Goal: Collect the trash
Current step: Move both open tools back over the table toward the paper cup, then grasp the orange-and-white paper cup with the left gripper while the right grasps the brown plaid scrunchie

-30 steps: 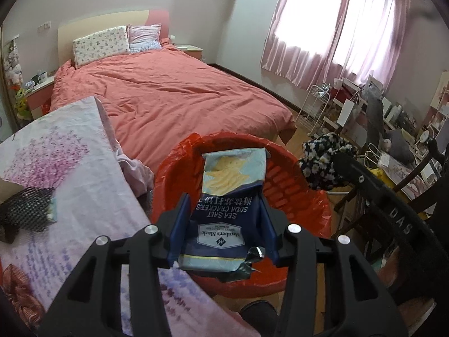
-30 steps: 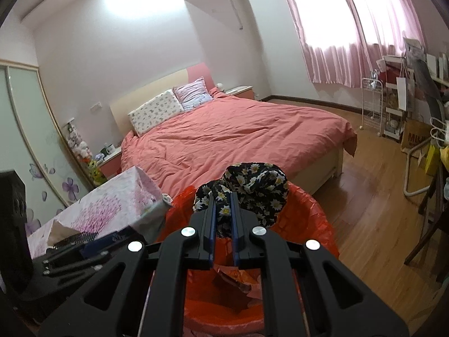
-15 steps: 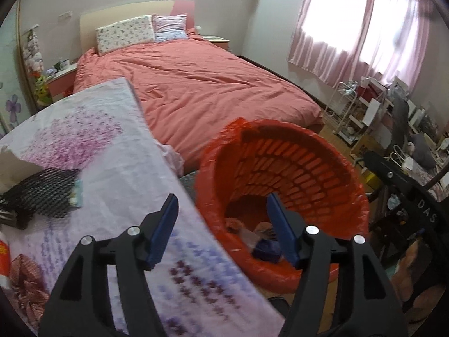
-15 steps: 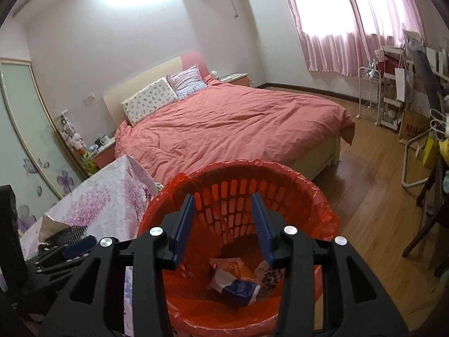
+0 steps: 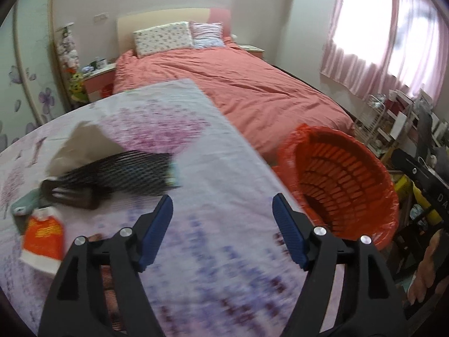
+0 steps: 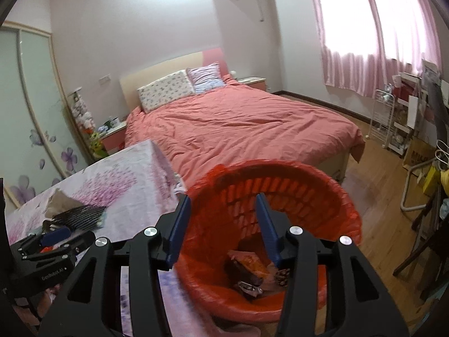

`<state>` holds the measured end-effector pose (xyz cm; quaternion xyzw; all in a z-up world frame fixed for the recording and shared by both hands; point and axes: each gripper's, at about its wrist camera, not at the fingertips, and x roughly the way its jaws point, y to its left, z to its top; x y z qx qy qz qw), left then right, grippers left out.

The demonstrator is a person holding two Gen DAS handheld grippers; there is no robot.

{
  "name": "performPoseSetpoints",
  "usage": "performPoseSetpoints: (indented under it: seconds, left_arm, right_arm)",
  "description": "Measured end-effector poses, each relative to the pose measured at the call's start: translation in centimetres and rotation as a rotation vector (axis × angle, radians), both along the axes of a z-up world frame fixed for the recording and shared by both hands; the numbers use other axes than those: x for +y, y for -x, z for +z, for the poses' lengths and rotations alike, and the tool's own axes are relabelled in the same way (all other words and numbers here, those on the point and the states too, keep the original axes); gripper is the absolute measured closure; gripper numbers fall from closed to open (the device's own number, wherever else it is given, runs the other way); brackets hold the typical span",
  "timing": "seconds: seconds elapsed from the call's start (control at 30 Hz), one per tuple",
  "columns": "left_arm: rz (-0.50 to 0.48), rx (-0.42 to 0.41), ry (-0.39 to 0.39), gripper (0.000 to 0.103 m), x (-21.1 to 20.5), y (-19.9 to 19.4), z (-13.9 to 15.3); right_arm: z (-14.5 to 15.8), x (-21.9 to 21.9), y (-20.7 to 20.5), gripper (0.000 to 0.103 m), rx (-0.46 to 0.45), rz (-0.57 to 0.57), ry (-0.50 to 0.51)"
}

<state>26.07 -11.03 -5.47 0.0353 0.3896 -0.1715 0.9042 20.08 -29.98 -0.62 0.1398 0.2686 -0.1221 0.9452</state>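
We see the big pink bed [image 6: 241,129] behind the red bin [image 6: 348,213]. The counter [image 5: 213,168] with its flowery cloth sits just left of the bin. Wrappers [image 6: 249,272] lie at the bottom of the bin. Our left tongs [image 5: 221,224] hang over the counter, left of the bin, wide apart and empty, having just been opening. Our right tongs [image 6: 221,219] hang over the bin, half apart, also just opening, holding nothing.

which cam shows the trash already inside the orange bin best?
Right wrist. It looks down into the orange bin, so the wrappers on its bottom show. The left wrist view catches the bin at its right edge; only the inner wall and rim show, the contents are hidden.
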Motion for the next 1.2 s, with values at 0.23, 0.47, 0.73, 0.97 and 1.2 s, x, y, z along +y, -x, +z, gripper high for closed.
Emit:
performPoseSetpoints:
  seconds: [0.23,0.47,0.73,0.97,1.2]
  left_arm:
    - [0.132,-0.029,-0.015,0.026,7.8,0.5,0.8]
    - [0.293,-0.023,-0.046,0.02,15.9,1.0,-0.1]
    - [0.366,0.034,-0.028,0.013,20.5,0.8,-2.4]
    - [0.371,0.06,0.015,0.013,21.2,-0.4,-3.0]
    - [0.378,0.057,0.019,0.013,21.7,-0.3,-2.6]
  right_arm:
    - [0.2,5.0,-0.7,0.053,0.024,0.106,0.017]
    - [-0.7,10.3,-1.5,0.053,0.063,0.223,0.011]
    - [-2.2,16.3,-2.8,0.053,0.117,0.344,0.011]
    - [-3.2,19.7,-4.0,0.053,0.159,0.437,-0.036]
    - [-5.5,22.3,-5.2,0.055,0.249,0.514,-0.068]
